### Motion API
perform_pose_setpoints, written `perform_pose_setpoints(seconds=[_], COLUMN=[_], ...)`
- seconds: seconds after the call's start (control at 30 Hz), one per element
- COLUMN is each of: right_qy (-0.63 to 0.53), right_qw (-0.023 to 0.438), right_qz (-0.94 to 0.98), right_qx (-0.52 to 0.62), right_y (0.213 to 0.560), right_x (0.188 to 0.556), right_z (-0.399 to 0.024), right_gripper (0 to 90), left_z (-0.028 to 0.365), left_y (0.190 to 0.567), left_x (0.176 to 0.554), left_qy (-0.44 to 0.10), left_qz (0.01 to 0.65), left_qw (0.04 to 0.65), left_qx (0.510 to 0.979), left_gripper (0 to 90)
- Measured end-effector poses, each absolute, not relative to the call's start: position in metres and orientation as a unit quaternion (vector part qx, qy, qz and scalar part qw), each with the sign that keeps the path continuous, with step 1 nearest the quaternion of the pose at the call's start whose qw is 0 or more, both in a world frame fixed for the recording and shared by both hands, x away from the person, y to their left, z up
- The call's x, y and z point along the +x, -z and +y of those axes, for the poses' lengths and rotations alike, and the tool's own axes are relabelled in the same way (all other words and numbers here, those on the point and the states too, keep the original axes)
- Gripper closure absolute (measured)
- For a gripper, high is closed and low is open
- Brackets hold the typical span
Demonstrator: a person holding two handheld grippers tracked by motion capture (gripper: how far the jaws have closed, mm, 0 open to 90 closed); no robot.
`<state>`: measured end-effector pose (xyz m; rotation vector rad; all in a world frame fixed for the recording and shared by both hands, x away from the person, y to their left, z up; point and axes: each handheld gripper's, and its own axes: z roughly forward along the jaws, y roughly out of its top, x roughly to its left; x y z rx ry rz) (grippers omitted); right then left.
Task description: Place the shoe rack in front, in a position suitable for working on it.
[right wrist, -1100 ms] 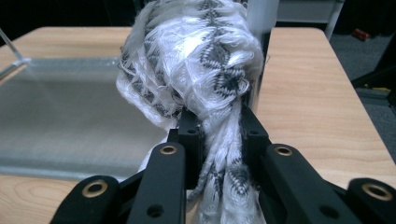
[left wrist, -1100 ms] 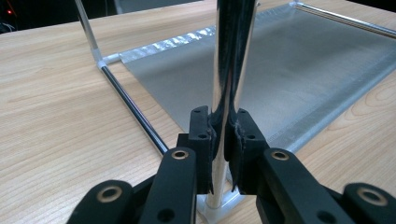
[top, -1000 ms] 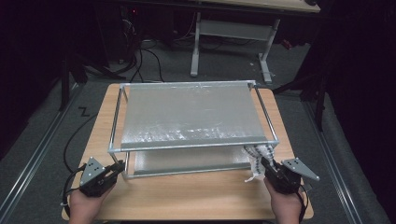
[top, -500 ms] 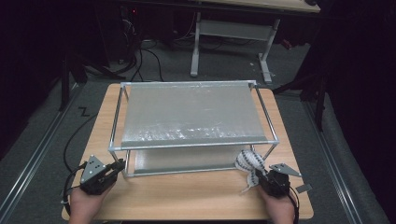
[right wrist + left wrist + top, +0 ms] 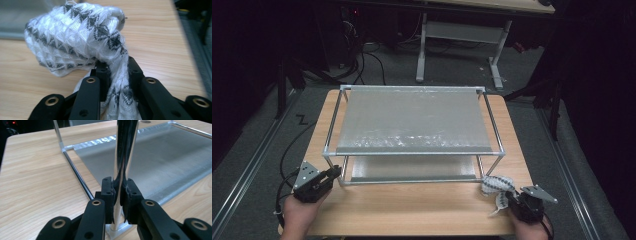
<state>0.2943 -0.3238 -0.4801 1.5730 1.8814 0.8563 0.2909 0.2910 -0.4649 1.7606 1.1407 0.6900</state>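
A two-tier metal rack [image 5: 414, 120] with silvery shelves stands on the wooden table [image 5: 412, 210]. My left gripper [image 5: 332, 176] [image 5: 119, 195] is shut on the rack's near left chrome post [image 5: 123, 152], just above its foot. My right gripper [image 5: 510, 197] [image 5: 117, 72] is shut on a white cloth with a black pattern [image 5: 497, 186] [image 5: 80, 32], low over the table beside the rack's near right corner. The cloth bunches up beyond the jaws and droops onto the wood.
The rack's lower shelf [image 5: 160, 157] lies close to the tabletop. Bare wood runs along the table's near edge between my hands. Behind the table stands a desk frame [image 5: 462, 35] with cables on a dark floor.
My right hand has come down and toward the near edge with the cloth, away from the rack's right post. The left gripper has stayed on its post.
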Motion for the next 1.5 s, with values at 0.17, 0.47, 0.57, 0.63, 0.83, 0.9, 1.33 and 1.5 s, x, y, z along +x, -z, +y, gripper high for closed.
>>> perform_pose_setpoints(seconds=[0.17,0.47,0.57,0.63,0.83,0.9,1.33,1.5], right_qy=[-0.324,-0.371,-0.391,-0.408,-0.426,-0.424,-0.380,-0.370], right_qw=[0.291,0.321,0.334,0.341,0.348,0.349,0.335,0.304], right_qz=[0.675,0.674,0.672,0.669,0.678,0.682,0.724,0.736], right_qx=[0.595,0.552,0.533,0.519,0.488,0.483,0.467,0.479], right_y=[0.473,0.446,0.431,0.421,0.407,0.408,0.430,0.446], right_x=[0.290,0.294,0.295,0.293,0.285,0.285,0.291,0.298], right_z=[-0.337,-0.306,-0.294,-0.287,-0.270,-0.267,-0.254,-0.257], right_gripper=[77.1,76.8,76.8,76.8,76.9,77.0,77.0,77.0], left_z=[0.302,0.303,0.303,0.303,0.303,0.303,0.302,0.302], left_y=[0.466,0.465,0.465,0.466,0.466,0.466,0.466,0.466], left_x=[0.293,0.291,0.290,0.289,0.287,0.287,0.288,0.288], left_qy=[-0.285,-0.287,-0.287,-0.287,-0.288,-0.288,-0.286,-0.285], left_qz=[0.477,0.477,0.475,0.474,0.474,0.474,0.471,0.471], left_qw=[0.449,0.447,0.445,0.447,0.448,0.448,0.447,0.448], left_qx=[0.700,0.701,0.703,0.702,0.701,0.701,0.705,0.704], left_gripper=[80.7,80.6,80.7,80.7,80.7,80.7,80.7,80.7])
